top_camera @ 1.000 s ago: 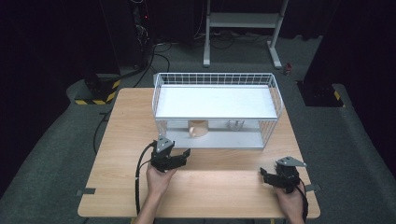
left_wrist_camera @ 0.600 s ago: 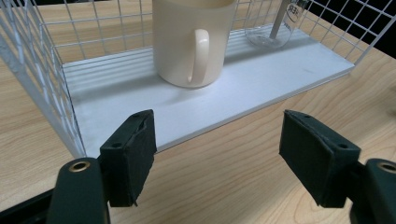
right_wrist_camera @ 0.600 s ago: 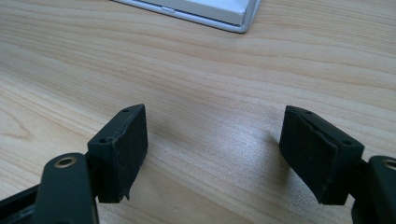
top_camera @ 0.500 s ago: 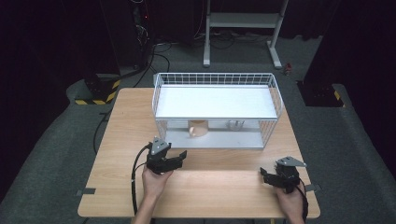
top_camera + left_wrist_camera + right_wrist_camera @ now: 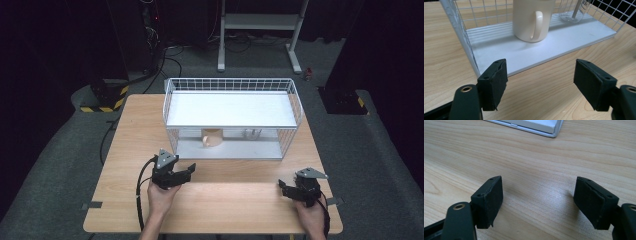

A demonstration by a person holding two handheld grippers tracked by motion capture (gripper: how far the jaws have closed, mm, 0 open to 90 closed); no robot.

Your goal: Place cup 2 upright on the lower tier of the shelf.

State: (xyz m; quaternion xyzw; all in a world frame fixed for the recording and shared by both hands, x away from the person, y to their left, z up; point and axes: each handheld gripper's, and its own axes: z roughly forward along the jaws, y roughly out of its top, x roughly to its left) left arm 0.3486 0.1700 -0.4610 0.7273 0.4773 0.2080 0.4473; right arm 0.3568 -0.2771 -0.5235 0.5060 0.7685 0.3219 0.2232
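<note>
The desk [image 5: 125, 150] is carrying a white wire rack [image 5: 232, 117] w/ two shelves, sitting toward the far side. A cream mug [image 5: 531, 20] is standing upright on the bottom shelf, handle facing the left gripper [image 5: 184, 171], & a clear glass, prob. a cup [image 5: 571, 12], is standing just beside it. The left gripper is hovering near the rack's front edge, its fingers [image 5: 494, 82] spread, pinching nothing. The right gripper [image 5: 283, 188] is resting low over bare desk, well apart from the rack, fingers [image 5: 487, 200] also spread and empty.
</note>
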